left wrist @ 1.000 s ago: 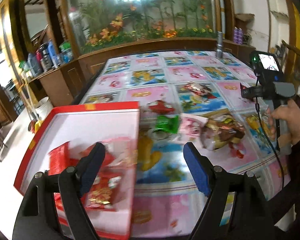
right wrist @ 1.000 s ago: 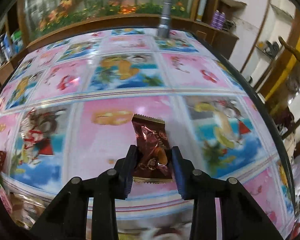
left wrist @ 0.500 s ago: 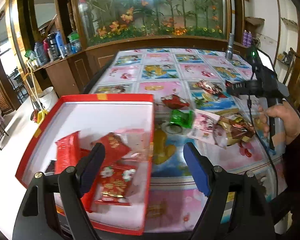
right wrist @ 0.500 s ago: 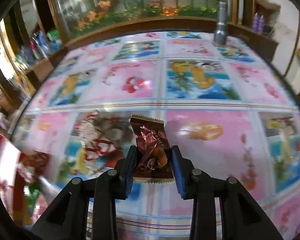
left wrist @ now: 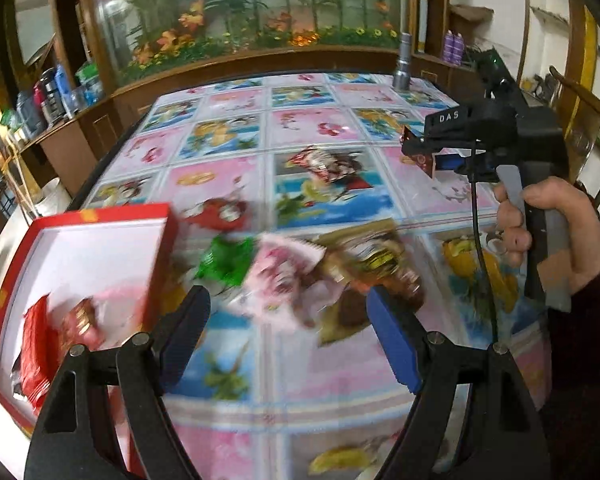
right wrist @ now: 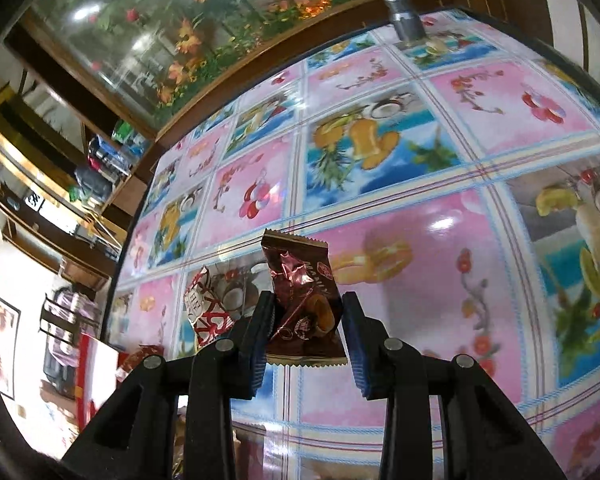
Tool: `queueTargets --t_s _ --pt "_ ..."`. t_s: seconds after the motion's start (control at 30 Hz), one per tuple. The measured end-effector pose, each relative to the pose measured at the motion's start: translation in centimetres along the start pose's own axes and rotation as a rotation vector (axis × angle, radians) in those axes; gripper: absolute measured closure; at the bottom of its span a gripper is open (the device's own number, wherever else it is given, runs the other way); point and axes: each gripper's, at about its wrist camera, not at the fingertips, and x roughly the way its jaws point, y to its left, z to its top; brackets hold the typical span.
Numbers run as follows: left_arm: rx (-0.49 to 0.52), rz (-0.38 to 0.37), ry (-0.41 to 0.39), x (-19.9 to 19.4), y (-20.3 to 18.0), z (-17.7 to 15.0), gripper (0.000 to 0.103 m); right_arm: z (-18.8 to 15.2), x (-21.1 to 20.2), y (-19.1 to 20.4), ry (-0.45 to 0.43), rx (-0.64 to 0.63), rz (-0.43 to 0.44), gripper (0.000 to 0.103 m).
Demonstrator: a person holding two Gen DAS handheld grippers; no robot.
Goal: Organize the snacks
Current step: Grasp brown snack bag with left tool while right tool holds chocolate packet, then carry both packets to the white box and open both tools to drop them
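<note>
Clamped between the right gripper [right wrist: 306,330] pads, the crinkled brown foil snack packet [right wrist: 302,304] is held above the table. Gripped only by its lower half, it could slip before the red-rimmed white box [left wrist: 162,216], at nine o'clock, is reached. The left gripper [left wrist: 288,340] is spread wide and empty.

Fruit-print table [left wrist: 236,344], red box [left wrist: 100,216], loose snack packets [left wrist: 284,268], flashlight [left wrist: 404,60]

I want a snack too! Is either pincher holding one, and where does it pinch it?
The right gripper pinches the brown snack packet by its lower sides. The left gripper holds nothing.
</note>
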Motion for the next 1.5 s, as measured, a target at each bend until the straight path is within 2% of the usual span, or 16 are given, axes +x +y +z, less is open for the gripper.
queueTargets --t_s 0.07,0.13,0.27,0.37,0.47,0.5,0.6,0.67,0.7,0.73,1.03,1.3,1.5 --pt "0.025 -0.039 0.029 1.2 -1.3 0.6 0.019 0.1 -0.6 -0.6 -0.005 0.026 0.016 0.068" --pt "0.036 -0.035 0.081 3.1 -2.4 0.9 0.019 0.3 -1.1 -1.0 -0.002 0.044 0.036 0.068" --pt "0.023 -0.084 0.112 4.9 -3.4 1.0 0.017 0.8 -2.1 -2.4 -0.008 0.087 0.091 0.068" --pt "0.024 -0.117 0.135 5.8 -4.1 1.2 0.017 1.1 -2.6 -3.1 -0.019 0.116 0.101 0.068" --pt "0.025 -0.112 0.172 7.0 -4.6 0.8 0.018 1.1 -2.6 -3.1 -0.013 0.118 0.104 0.068" --pt "0.043 -0.1 0.145 6.8 -4.9 0.8 0.018 1.0 -2.6 -3.0 -0.013 0.116 0.105 0.068" --pt "0.003 -0.136 0.112 6.6 -4.4 0.8 0.032 1.0 -2.7 -2.8 -0.018 0.111 0.104 0.068" --pt "-0.008 -0.145 0.11 6.6 -4.1 0.9 0.033 1.0 -2.7 -2.8 -0.016 0.112 0.103 0.068" --pt "-0.008 -0.14 0.107 6.6 -4.0 1.0 0.042 0.9 -2.6 -2.7 -0.013 0.111 0.102 0.068" --pt "-0.006 -0.134 0.102 6.5 -3.9 1.0 0.043 0.9 -2.5 -2.7 -0.01 0.109 0.101 0.068" --pt "0.032 -0.098 0.036 4.1 -3.3 0.8 0.047 0.5 -2.1 -1.6 -0.004 0.068 0.107 0.068" --pt "0.035 0.04 -0.1 -0.7 -0.6 1.0 0.046 -0.1 -1.3 -0.7 0.007 0.027 0.103 0.068" --pt "-0.006 0.133 -0.163 -3.1 2.7 1.2 0.046 -0.4 -0.6 0.0 0.015 -0.009 0.092 0.068"
